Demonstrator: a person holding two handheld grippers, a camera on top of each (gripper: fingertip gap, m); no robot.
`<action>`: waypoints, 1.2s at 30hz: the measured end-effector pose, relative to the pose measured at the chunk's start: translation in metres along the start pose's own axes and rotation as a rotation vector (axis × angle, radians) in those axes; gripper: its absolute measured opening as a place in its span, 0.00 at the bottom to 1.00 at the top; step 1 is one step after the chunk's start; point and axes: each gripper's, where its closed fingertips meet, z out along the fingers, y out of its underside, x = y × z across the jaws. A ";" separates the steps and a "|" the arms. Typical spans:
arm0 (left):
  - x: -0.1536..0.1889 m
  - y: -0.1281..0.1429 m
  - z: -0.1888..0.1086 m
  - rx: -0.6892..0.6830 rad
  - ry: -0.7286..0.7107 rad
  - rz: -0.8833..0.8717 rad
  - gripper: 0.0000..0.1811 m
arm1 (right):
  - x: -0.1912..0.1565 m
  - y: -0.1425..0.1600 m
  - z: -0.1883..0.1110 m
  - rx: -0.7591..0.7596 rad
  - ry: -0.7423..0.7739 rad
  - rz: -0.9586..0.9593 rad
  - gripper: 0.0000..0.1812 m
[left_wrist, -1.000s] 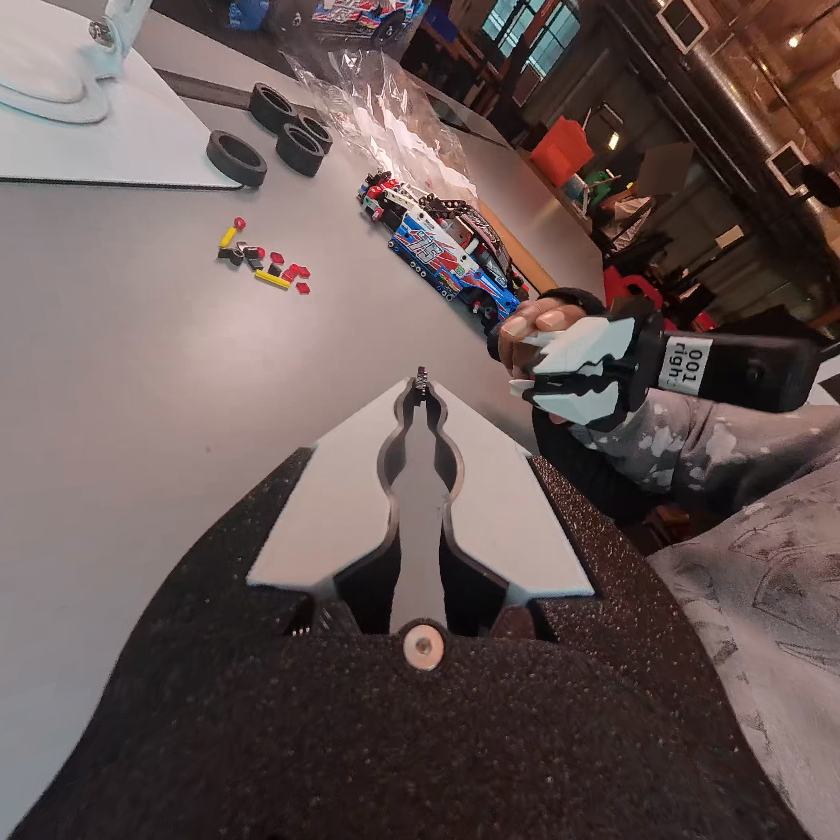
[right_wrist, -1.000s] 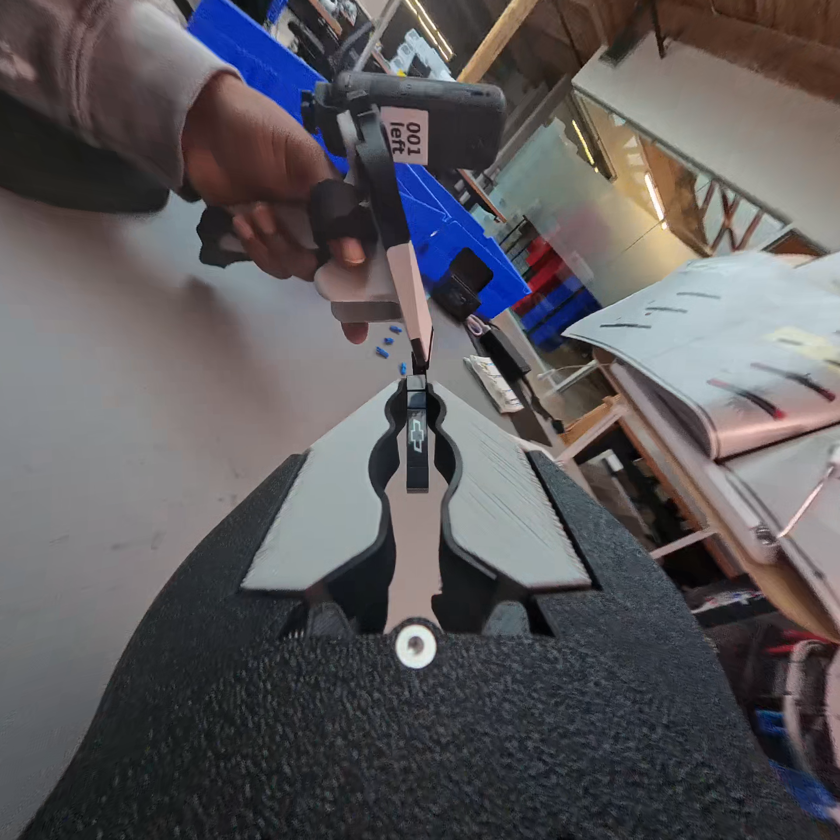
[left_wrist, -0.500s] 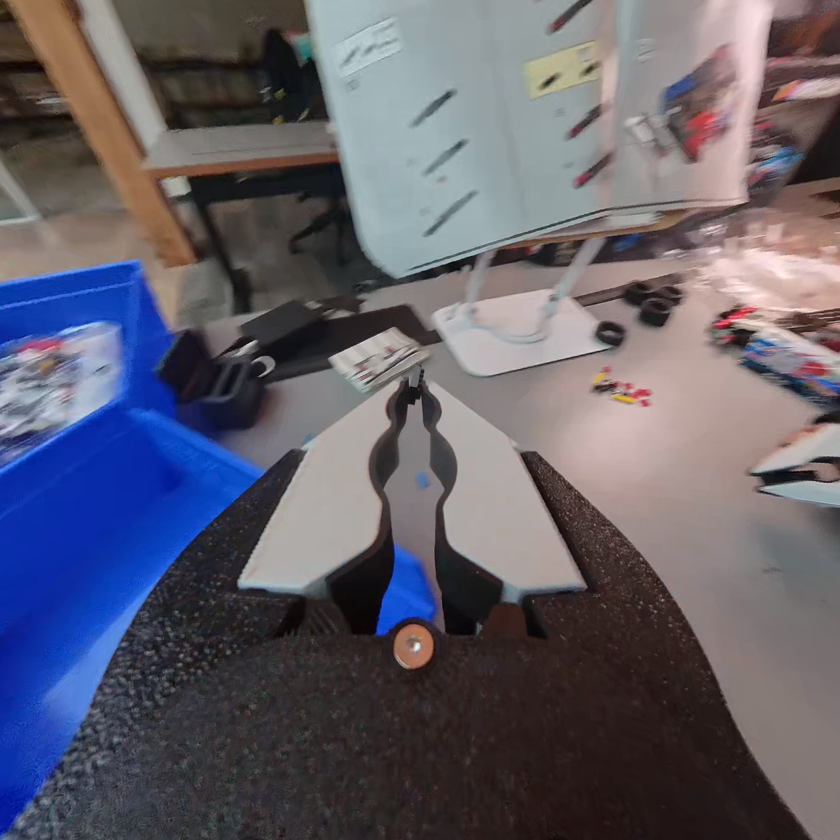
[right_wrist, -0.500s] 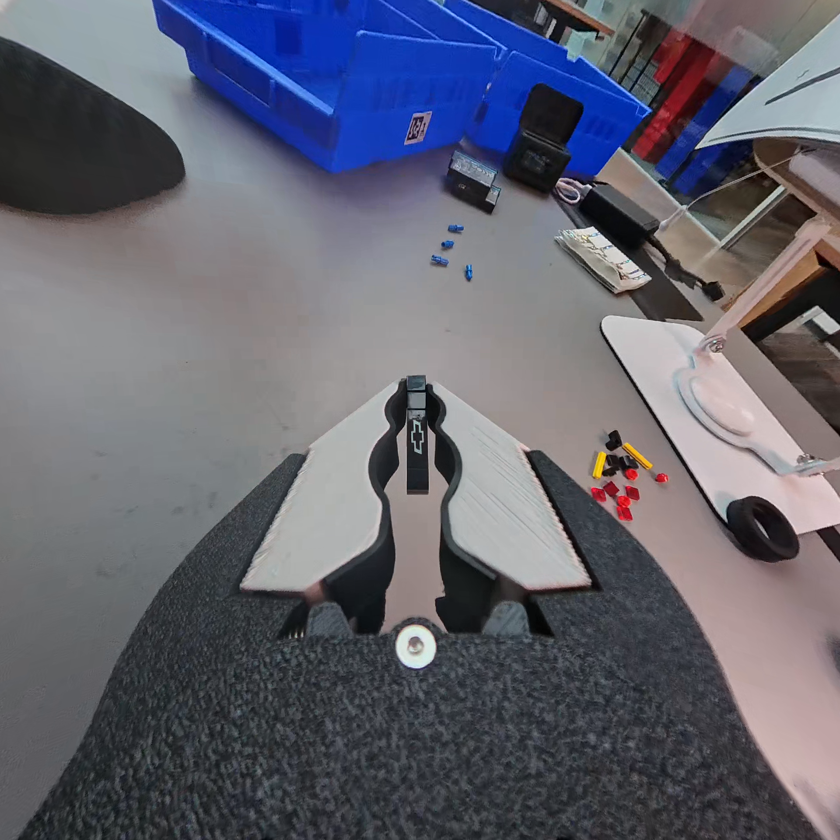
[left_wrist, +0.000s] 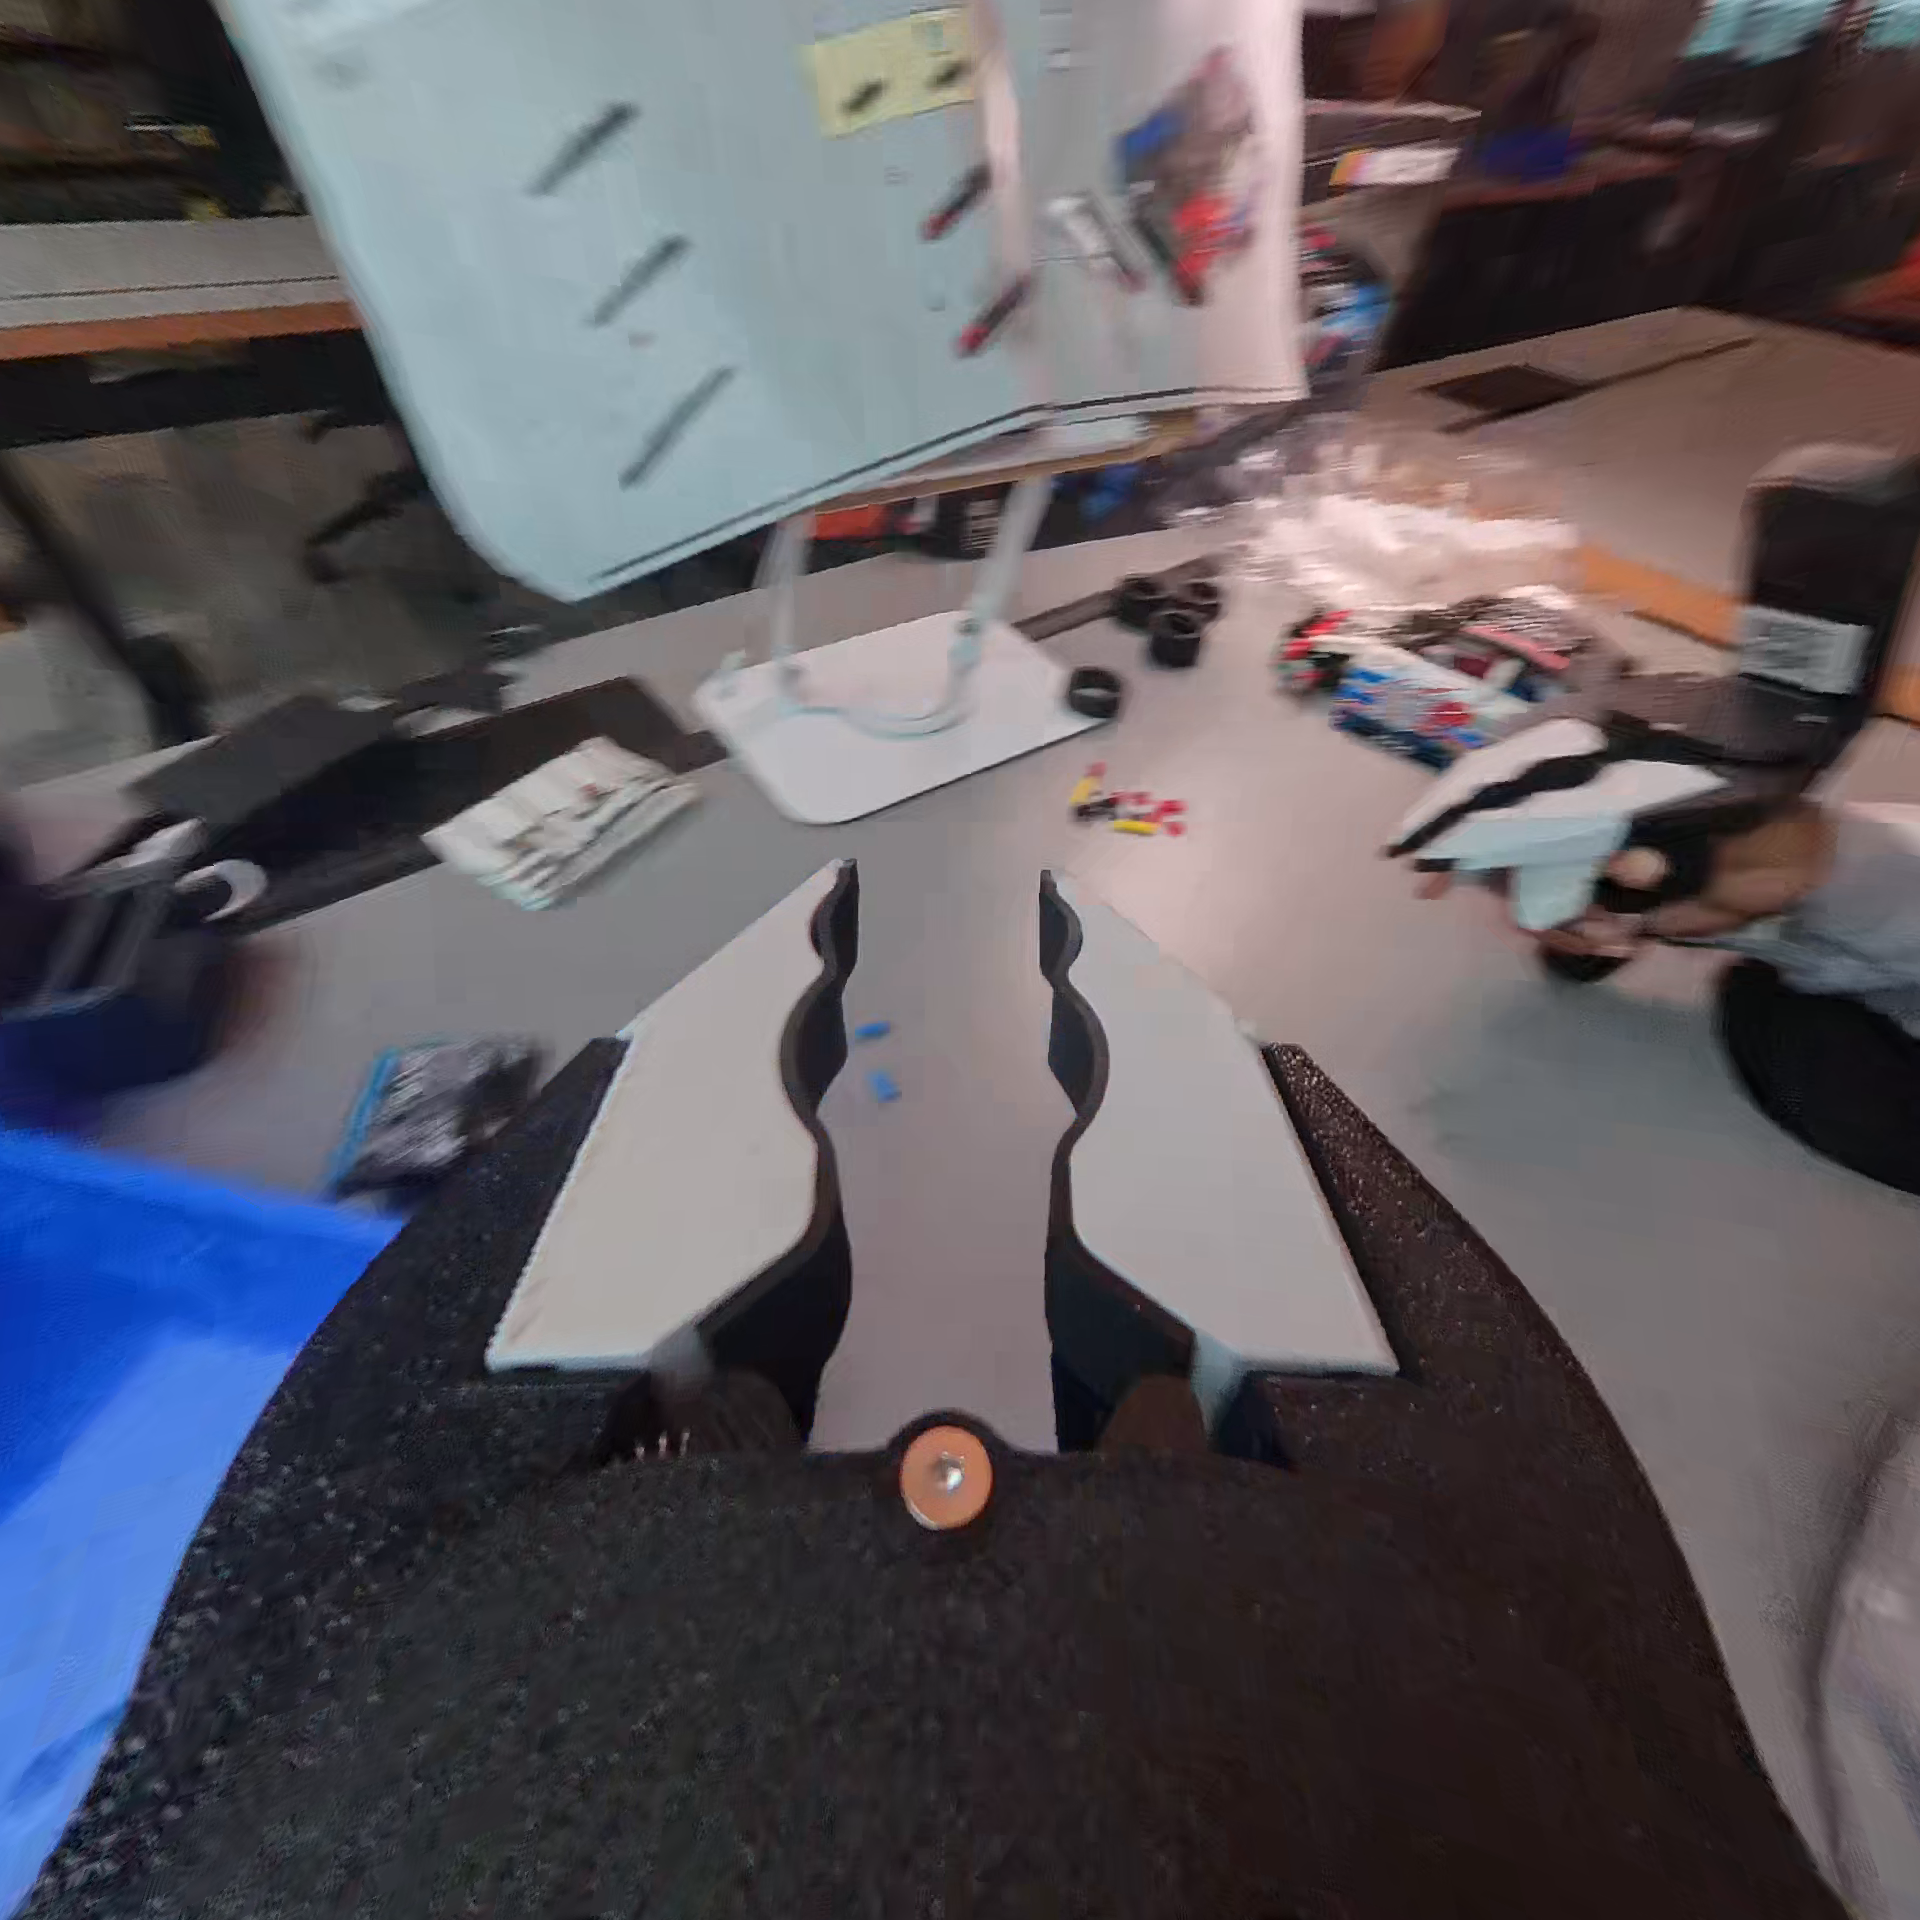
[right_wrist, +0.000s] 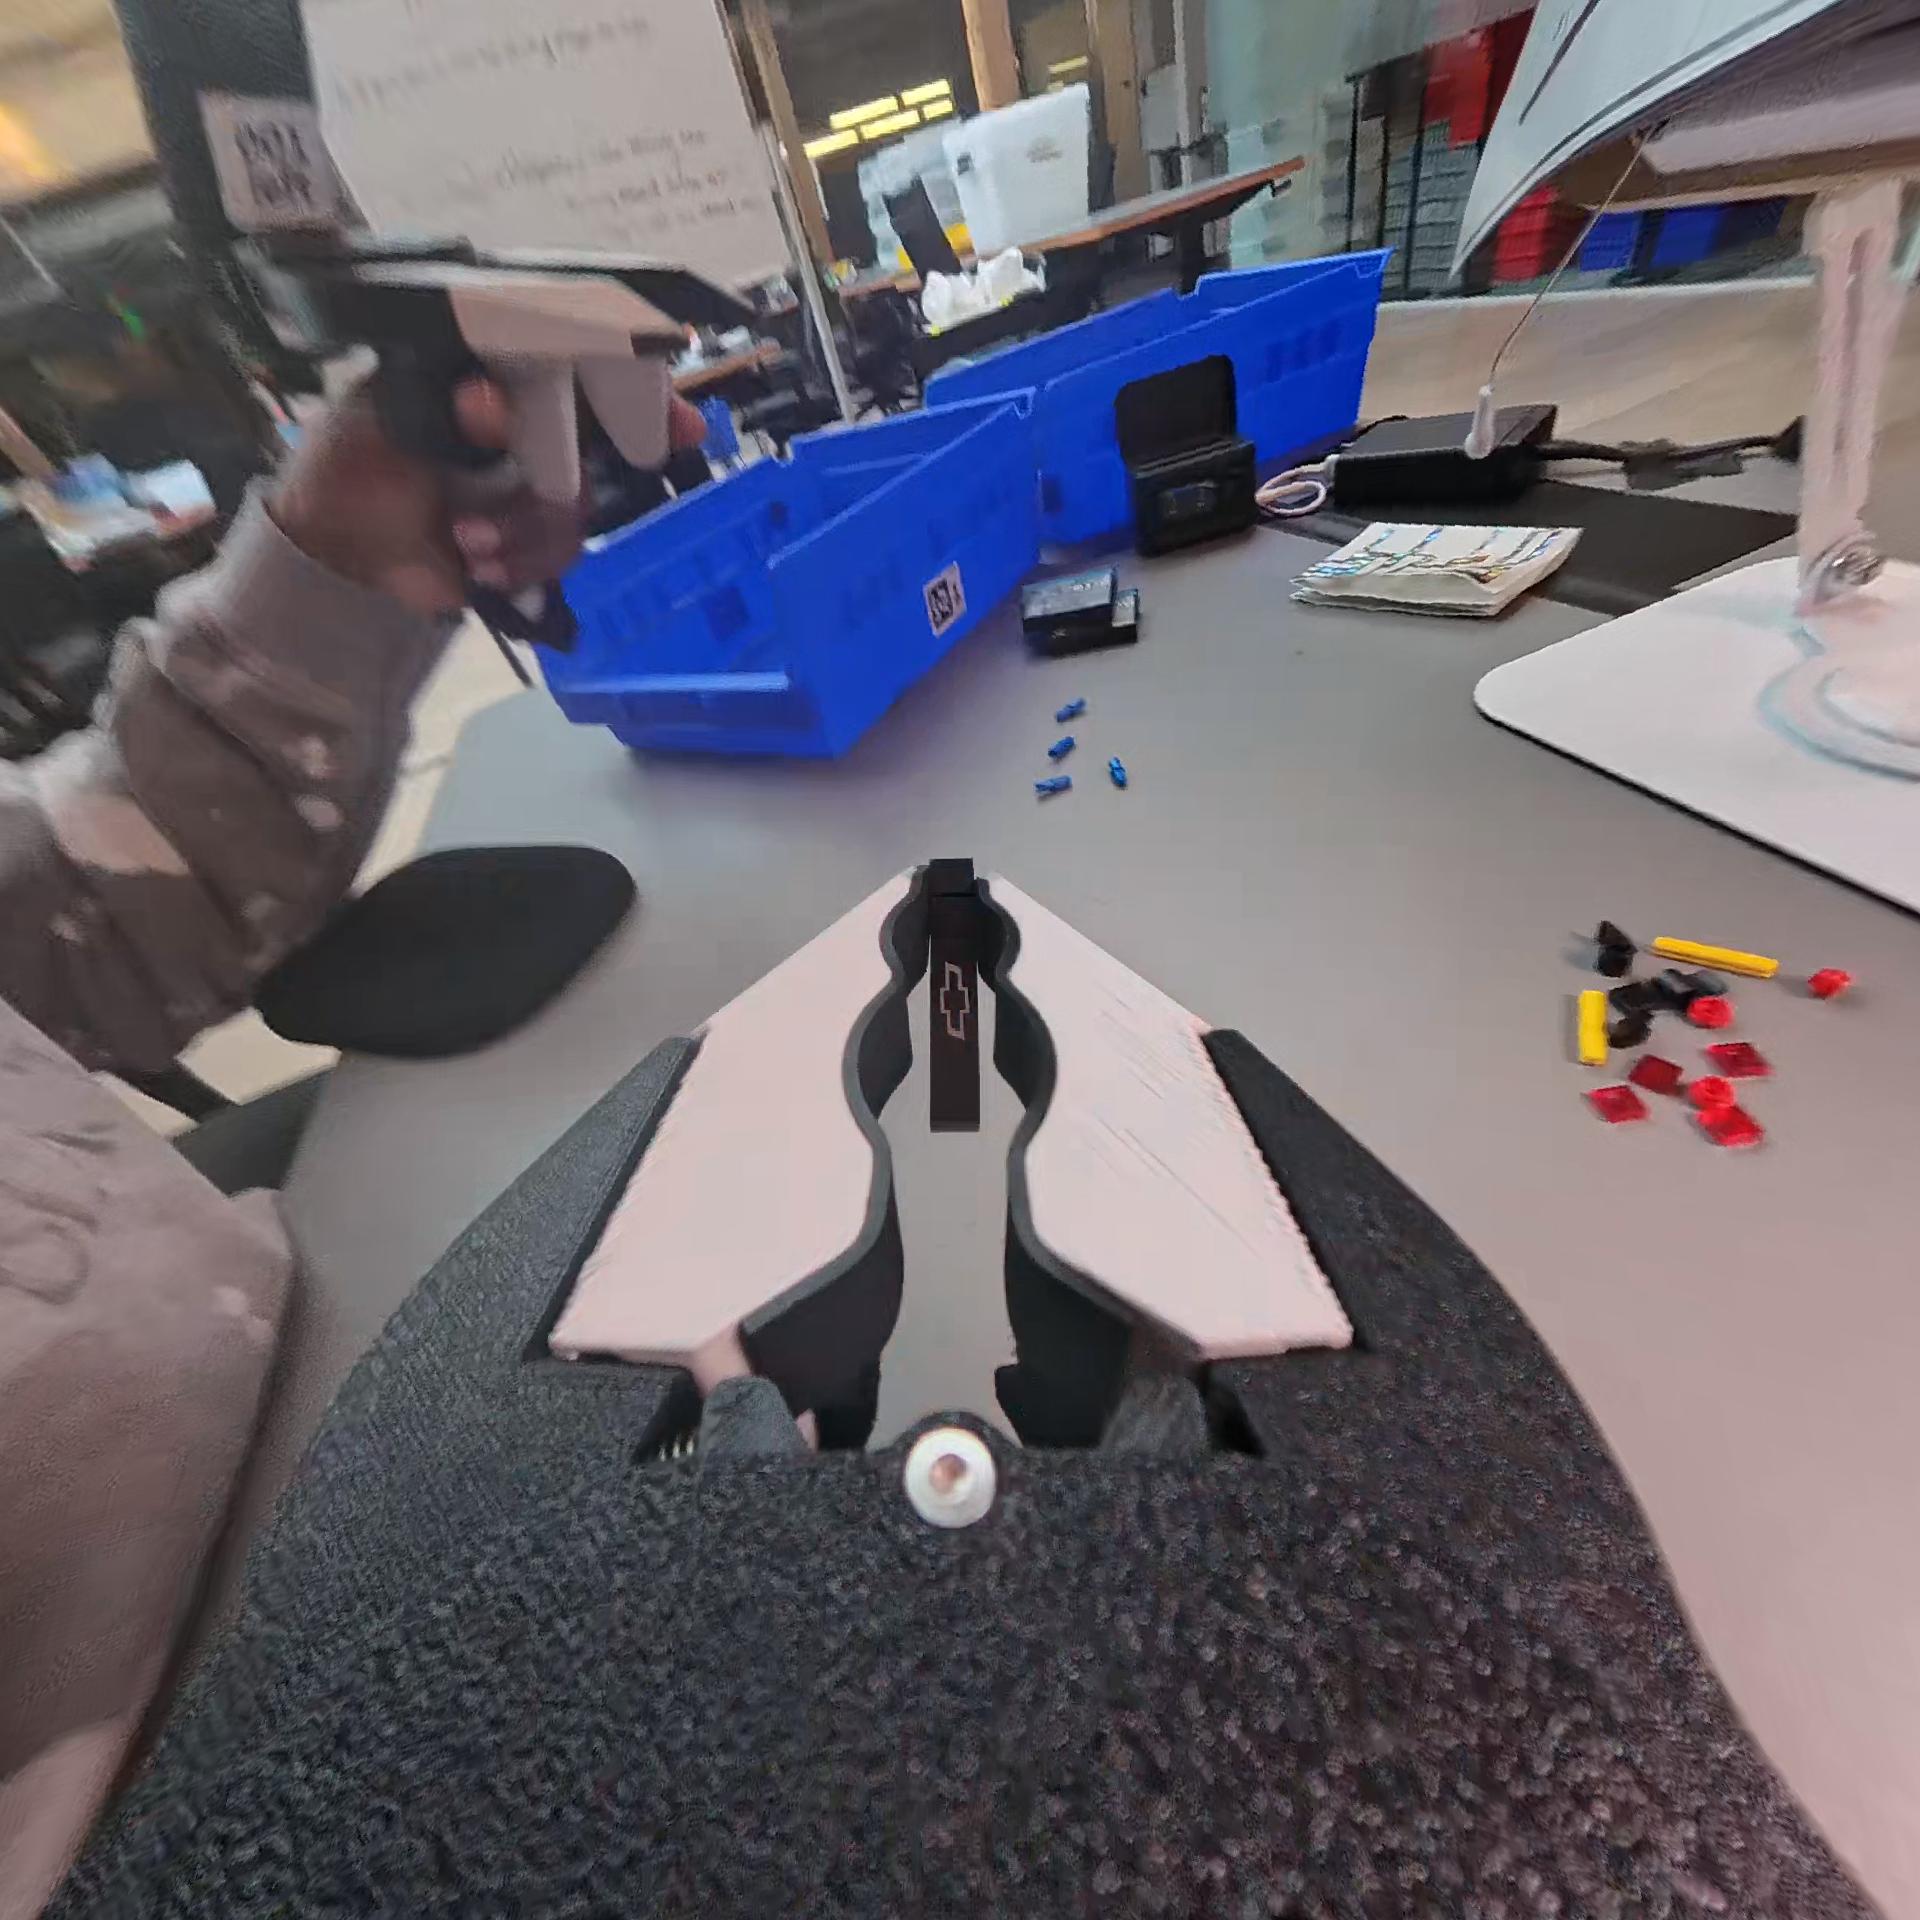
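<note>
My left gripper (left_wrist: 948, 883) is open and empty above the grey table (left_wrist: 1351, 1039). Several small blue pins (left_wrist: 878, 1060) lie on the table just below and between its fingers. My right gripper (right_wrist: 951, 878) is shut on a thin black bar with a small emblem (right_wrist: 954, 1013), held above the table. The right gripper also shows in the left wrist view (left_wrist: 1538, 821), at the right, in a person's hand. The left gripper shows in the right wrist view (right_wrist: 582, 332), raised at the upper left. The blue pins (right_wrist: 1075, 748) lie ahead of the right gripper.
Blue bins (right_wrist: 831, 592) stand at the far left. A white stand base (left_wrist: 894, 717) holds an open booklet (left_wrist: 769, 260). Small red, yellow and black pieces (right_wrist: 1683, 1029), black tyres (left_wrist: 1169, 613), a toy race car (left_wrist: 1423, 675), a folded paper (right_wrist: 1434, 566) and a black pad (right_wrist: 447, 945) lie around. The grippers' ends are close to 20 cm from one another.
My left gripper has opened; the tiny dark piece it pinched at its tips no longer shows. It has swung from the car toward the stand. The right gripper has kept hold of the black bar.
</note>
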 end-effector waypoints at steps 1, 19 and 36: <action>0.029 0.000 0.017 0.005 0.126 -0.001 0.18 | -0.004 -0.005 0.000 0.035 -0.040 0.079 0.04; 0.171 0.051 0.130 -0.091 0.853 -0.626 0.03 | -0.006 -0.021 0.009 0.264 -0.278 0.585 0.04; 0.131 0.035 0.113 0.082 0.770 -0.590 0.03 | -0.009 -0.026 -0.001 0.233 -0.176 0.315 0.12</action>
